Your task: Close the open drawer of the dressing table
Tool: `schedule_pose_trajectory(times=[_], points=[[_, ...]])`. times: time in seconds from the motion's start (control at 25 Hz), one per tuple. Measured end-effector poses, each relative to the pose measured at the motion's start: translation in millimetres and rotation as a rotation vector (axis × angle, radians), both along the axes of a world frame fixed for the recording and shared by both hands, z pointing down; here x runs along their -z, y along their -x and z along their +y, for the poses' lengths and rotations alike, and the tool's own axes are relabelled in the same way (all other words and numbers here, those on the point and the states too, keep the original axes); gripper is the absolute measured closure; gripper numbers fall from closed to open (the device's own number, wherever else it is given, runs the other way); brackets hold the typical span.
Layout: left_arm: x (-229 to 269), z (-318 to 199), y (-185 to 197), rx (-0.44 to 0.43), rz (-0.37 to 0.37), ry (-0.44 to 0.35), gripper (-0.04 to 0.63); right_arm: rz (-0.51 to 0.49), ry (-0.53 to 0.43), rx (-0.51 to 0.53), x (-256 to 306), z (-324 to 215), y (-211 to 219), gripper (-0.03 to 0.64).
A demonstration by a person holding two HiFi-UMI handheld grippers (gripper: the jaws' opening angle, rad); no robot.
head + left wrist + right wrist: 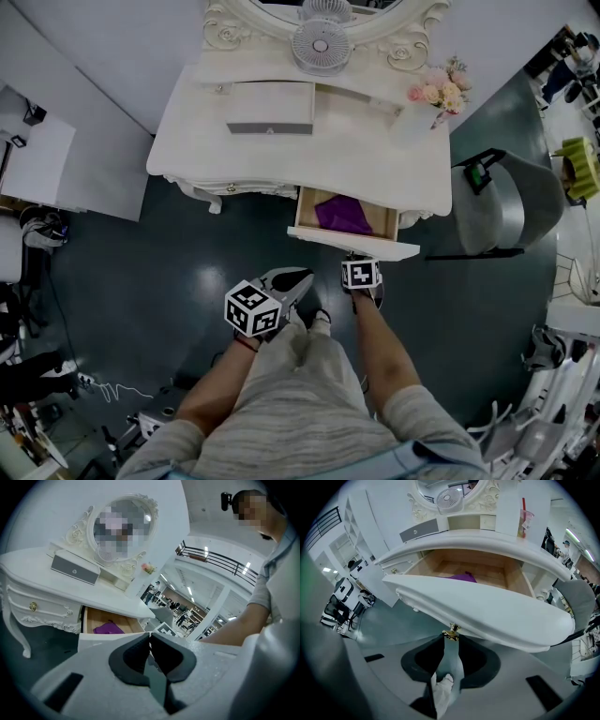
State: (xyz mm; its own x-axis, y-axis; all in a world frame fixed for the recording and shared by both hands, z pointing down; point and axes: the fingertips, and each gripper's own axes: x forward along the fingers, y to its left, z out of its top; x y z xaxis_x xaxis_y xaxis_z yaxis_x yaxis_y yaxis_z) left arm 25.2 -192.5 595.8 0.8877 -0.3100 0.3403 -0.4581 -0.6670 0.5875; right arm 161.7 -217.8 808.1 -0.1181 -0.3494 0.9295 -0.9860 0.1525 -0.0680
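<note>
Below the head camera: shows the drawer (352, 246) of the white counter (375, 169) standing well out toward the near side, right of centre, with a purple cloth (343, 216) lying on its wooden bottom. Shows the right tool (361, 264) meeting the middle of the drawer front, and the left tool (295, 279) held just left of it, apart from the furniture. Places a fan (320, 42) and a bunch of flowers (438, 92) at the far side of the counter top.

Along the left tool (150, 637): finds the two pads pressed together with nothing between them. Looks past them to the open drawer and cloth under the counter edge, and to a mirror (119, 531) at the far left.

Along the right tool (451, 639): finds the jaws parted only by the width of the gold knob (451, 631), with the knob's head pinched between the tips. Fills the frame above with the curved white drawer front, with the wood interior and cloth visible behind it.

Progress, as a judgement: grip on the knob made; closing travel not yet done, with much of the interior exposed. Leaves one straight push toward the far side until the front sits flush under the counter edge, then release of the knob.
</note>
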Motion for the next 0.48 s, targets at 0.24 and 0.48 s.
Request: schedule_pose_trajectory(times=[0.24, 0.48], points=[[-1.7, -6.6, -0.5, -0.005, -0.002, 0.008, 0.572, 0.010, -0.015, 0.002, 3.1, -14.9, -3.2, 0.523], [-4.7, -20.1, 1.8, 0.001, -0.005, 0.012, 0.572, 0.012, -0.025, 0.001, 3.7, -32.1, -6.0, 0.523]])
